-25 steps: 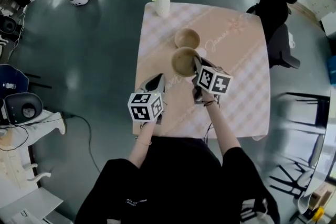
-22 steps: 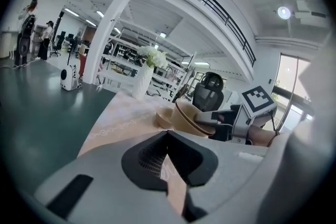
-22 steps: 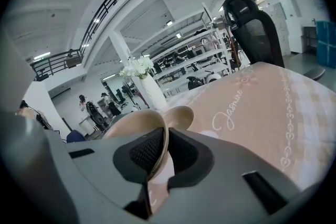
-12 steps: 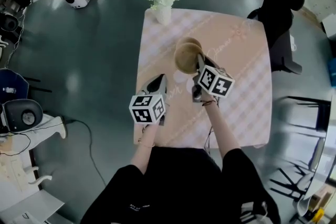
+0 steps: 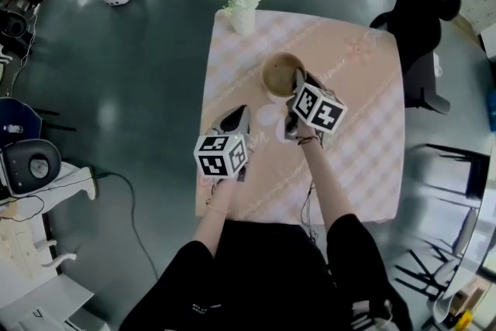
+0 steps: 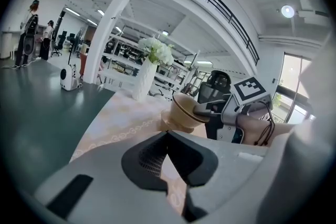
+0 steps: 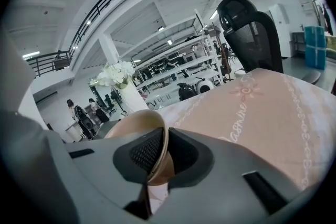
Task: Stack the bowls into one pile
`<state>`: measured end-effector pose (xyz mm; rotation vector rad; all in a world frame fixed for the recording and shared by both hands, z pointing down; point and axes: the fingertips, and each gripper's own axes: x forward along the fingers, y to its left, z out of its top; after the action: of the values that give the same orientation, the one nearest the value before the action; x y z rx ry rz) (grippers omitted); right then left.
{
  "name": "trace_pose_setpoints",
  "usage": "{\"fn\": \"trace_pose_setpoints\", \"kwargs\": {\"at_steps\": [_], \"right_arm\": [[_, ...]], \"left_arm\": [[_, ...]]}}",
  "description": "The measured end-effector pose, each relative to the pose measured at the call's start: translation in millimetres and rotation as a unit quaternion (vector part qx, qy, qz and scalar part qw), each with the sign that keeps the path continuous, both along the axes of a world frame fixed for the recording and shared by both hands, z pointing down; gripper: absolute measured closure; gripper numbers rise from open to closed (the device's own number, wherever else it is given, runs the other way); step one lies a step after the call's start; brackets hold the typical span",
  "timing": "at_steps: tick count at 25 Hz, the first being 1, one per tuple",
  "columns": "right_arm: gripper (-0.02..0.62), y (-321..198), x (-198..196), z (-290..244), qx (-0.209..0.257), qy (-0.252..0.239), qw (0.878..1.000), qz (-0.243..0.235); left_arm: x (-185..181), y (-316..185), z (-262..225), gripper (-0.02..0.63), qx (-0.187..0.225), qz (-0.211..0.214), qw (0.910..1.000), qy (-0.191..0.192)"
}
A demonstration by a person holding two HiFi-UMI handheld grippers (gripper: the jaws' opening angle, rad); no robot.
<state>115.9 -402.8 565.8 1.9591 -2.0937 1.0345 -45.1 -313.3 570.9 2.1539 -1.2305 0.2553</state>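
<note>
Our right gripper (image 5: pixel 297 81) reaches out on a straight forearm, tilted gently down. Its jaws pinch the rim of a bowl (image 5: pixel 279 74) that sits just on our side of the vase (image 5: pixel 241 12), over a lower bowl (image 6: pixel 166 119) that is mostly hidden. Our left gripper (image 5: pixel 236 117) hangs farther from the vase, left of the bowls above the table (image 5: pixel 364 128), with its jaws closed on nothing.

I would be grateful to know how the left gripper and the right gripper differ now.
The right gripper is shut on the rim of a tan bowl; the left gripper is shut with nothing between its jaws. The right gripper reaches farther across the pink tablecloth; the left gripper hangs nearer the person. Both are over that cloth.
</note>
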Motion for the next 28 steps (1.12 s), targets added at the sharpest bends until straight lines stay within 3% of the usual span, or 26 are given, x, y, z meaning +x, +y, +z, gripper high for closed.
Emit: {"fn": "trace_pose_setpoints", "kwargs": {"at_steps": [10,23,28], "right_arm": [[0.566,-11,-1,19,-0.026,0.061,0.997,-0.030],[0.555,-22,-10,29,-0.028,0.117,0.990,-0.073],[0.494,-23,-8,35,-0.032,0.132,0.988,-0.077]], "left_arm": [[12,1,12,0.609,-0.015,0.008,0.9998,0.002],[9,-2,15,0.609,-0.021,0.003,0.9998,0.000],[10,-1,15,0.609,-0.022,0.004,0.9998,0.000]]}}
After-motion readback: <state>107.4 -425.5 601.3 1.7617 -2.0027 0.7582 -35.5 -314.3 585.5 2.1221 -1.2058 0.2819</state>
